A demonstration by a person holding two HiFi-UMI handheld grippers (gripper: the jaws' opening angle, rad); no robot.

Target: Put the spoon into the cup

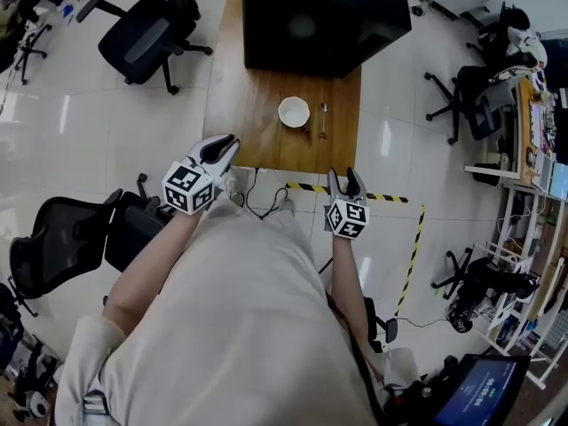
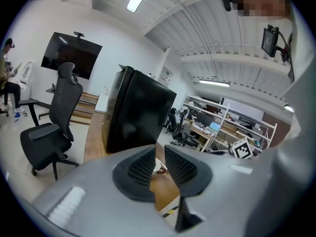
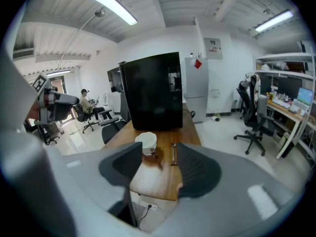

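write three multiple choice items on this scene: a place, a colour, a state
1. The cup is: A red, B white, C black.
2. The spoon lies: A in the cup, B on the floor, C on the table beside the cup.
3. The right claw is: A open and empty, B shut on the spoon, C shut on the cup.
Answers: 1 B, it shows white; 2 C, it rests on the wood, apart from the cup; 3 A, its jaws stand apart, nothing held.
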